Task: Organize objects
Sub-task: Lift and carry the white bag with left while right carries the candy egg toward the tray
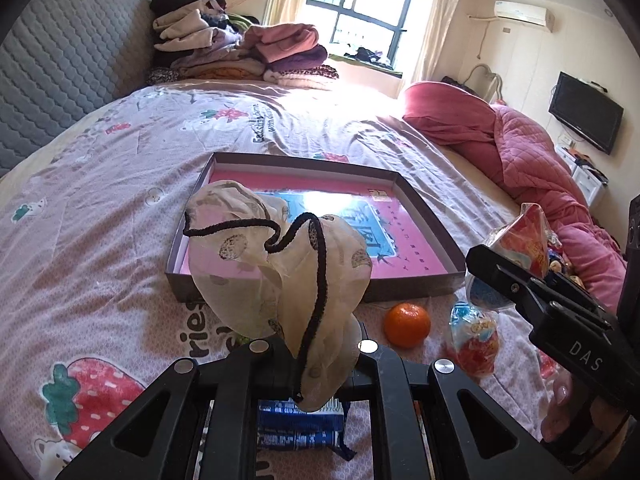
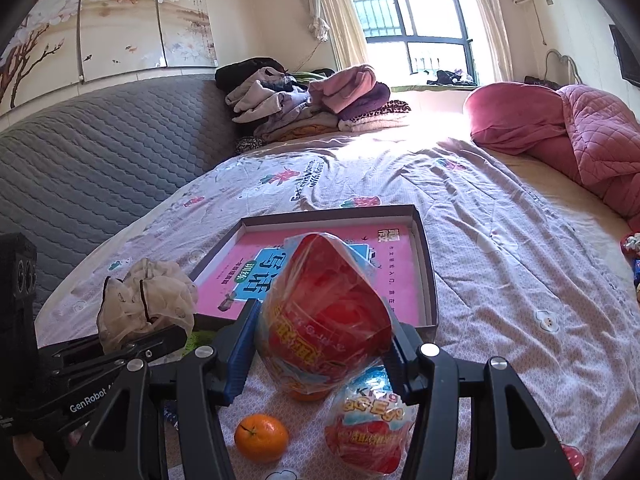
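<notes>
My left gripper (image 1: 316,354) is shut on a cream mesh pouch (image 1: 276,264) with a black drawstring, held above the bed before a shallow box (image 1: 420,204) with a pink book inside. My right gripper (image 2: 320,344) is shut on a red egg-shaped snack pack (image 2: 324,312), near the box's front edge (image 2: 430,276). The pack also shows in the left wrist view (image 1: 524,240), and the pouch in the right wrist view (image 2: 144,300). An orange (image 1: 407,325) and a second egg pack (image 1: 474,340) lie on the sheet; both show in the right wrist view, the orange (image 2: 261,436) and the pack (image 2: 368,428).
A blue wrapped packet (image 1: 300,426) lies under my left gripper. Folded clothes (image 1: 240,48) are stacked at the bed's far end. A pink quilt (image 1: 532,152) is heaped on the right. A grey padded headboard (image 2: 100,152) runs along the left.
</notes>
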Motion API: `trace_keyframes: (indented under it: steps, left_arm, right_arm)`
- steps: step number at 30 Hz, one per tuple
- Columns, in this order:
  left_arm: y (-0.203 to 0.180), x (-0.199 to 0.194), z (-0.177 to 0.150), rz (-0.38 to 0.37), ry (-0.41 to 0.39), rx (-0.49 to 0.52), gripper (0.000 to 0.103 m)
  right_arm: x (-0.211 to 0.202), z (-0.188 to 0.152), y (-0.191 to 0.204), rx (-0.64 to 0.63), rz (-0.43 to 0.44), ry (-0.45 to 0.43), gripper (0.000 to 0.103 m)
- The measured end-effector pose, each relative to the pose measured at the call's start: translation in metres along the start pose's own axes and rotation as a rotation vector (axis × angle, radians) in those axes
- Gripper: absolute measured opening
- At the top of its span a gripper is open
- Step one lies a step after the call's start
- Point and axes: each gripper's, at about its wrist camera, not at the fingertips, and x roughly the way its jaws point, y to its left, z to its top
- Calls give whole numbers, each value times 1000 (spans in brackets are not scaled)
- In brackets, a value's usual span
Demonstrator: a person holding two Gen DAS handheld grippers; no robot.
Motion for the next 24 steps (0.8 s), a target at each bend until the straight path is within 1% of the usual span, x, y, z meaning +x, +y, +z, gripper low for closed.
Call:
trace_keyframes:
  steps: [5, 10, 12, 17, 21, 24]
  left_arm:
    - [-1, 14, 13, 0, 9, 3, 12]
    - [1, 30, 29, 11, 27, 9, 12]
    - [2, 36, 36, 15, 28, 17, 12]
    - [5, 55, 49, 16, 62, 22, 12]
    - [11, 70, 56, 21, 90, 14, 12]
    - [18, 84, 59, 19, 134, -5, 12]
  right_arm:
    - [11, 9, -2, -34, -4, 28, 55]
    - [28, 25, -4, -101, -47, 45, 55]
    - [41, 32, -6, -124, -54, 70, 55]
    - [69, 40, -12, -183, -93, 133, 56]
    - [88, 39, -18, -211, -87, 187, 56]
    - [102, 37, -22, -210, -85, 234, 56]
